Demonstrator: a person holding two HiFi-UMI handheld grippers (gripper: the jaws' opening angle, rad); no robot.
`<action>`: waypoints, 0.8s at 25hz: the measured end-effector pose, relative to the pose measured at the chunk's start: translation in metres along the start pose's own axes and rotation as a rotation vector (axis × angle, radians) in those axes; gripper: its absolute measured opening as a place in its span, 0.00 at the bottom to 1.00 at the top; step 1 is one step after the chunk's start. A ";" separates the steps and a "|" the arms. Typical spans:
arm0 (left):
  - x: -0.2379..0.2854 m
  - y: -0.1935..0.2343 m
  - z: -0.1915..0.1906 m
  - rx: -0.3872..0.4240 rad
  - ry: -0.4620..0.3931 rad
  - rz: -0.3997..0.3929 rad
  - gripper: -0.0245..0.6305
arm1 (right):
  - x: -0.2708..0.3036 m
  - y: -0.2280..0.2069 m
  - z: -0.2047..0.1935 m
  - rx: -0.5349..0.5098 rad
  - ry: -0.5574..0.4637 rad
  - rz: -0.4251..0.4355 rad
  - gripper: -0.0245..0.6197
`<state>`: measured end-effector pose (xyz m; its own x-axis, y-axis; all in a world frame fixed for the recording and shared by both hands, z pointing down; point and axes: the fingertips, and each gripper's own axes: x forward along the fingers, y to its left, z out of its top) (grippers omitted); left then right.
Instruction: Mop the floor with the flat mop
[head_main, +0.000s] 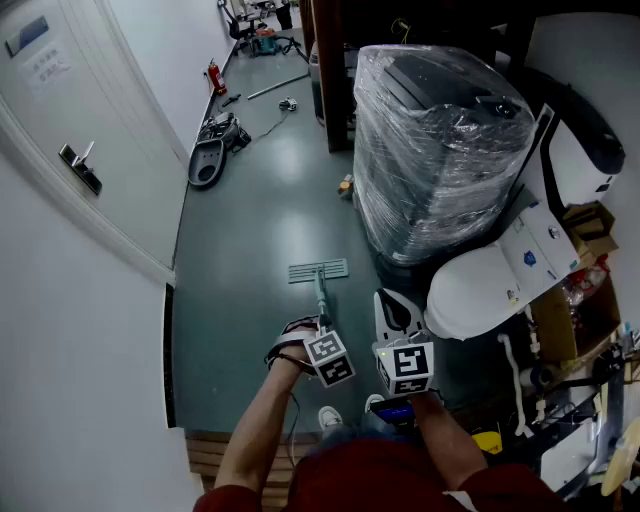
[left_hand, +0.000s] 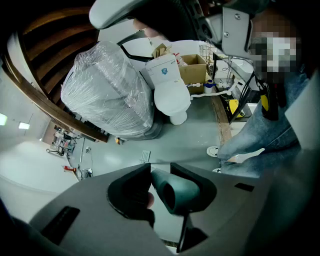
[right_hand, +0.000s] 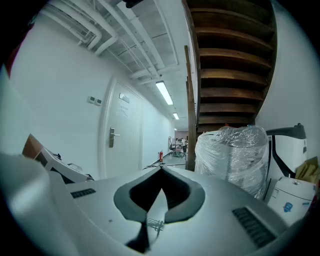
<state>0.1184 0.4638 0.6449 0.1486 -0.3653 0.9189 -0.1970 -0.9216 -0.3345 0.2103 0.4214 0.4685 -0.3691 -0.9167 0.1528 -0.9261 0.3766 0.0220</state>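
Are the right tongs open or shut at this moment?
Shut and empty: the right tongs meet at the tips with nothing between them. The left tongs alone clamp the mop handle.

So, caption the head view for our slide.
Left gripper clamped on the flat mop handle; right gripper shut, empty, beside it.

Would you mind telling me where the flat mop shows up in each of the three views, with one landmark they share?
Head view: flat mop at centre, head on the floor, handle running back to the left gripper.
Left gripper view: handle end low centre, clamped between the jaws; head small on the floor beyond.
Right gripper view: not in it.
Shared landmark: plastic-wrapped bundle, in all three views.
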 end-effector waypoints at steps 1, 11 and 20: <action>0.000 0.000 0.002 0.000 0.000 -0.001 0.24 | -0.001 -0.002 0.000 0.001 0.000 0.000 0.07; 0.003 0.001 0.017 -0.024 -0.005 0.001 0.24 | 0.001 -0.016 -0.003 0.020 -0.012 0.021 0.07; 0.018 0.002 0.046 -0.078 -0.011 0.005 0.26 | -0.001 -0.045 -0.018 0.043 0.000 0.030 0.07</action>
<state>0.1654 0.4495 0.6508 0.1577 -0.3719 0.9148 -0.2728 -0.9067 -0.3216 0.2543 0.4078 0.4848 -0.3965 -0.9052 0.1528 -0.9173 0.3975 -0.0253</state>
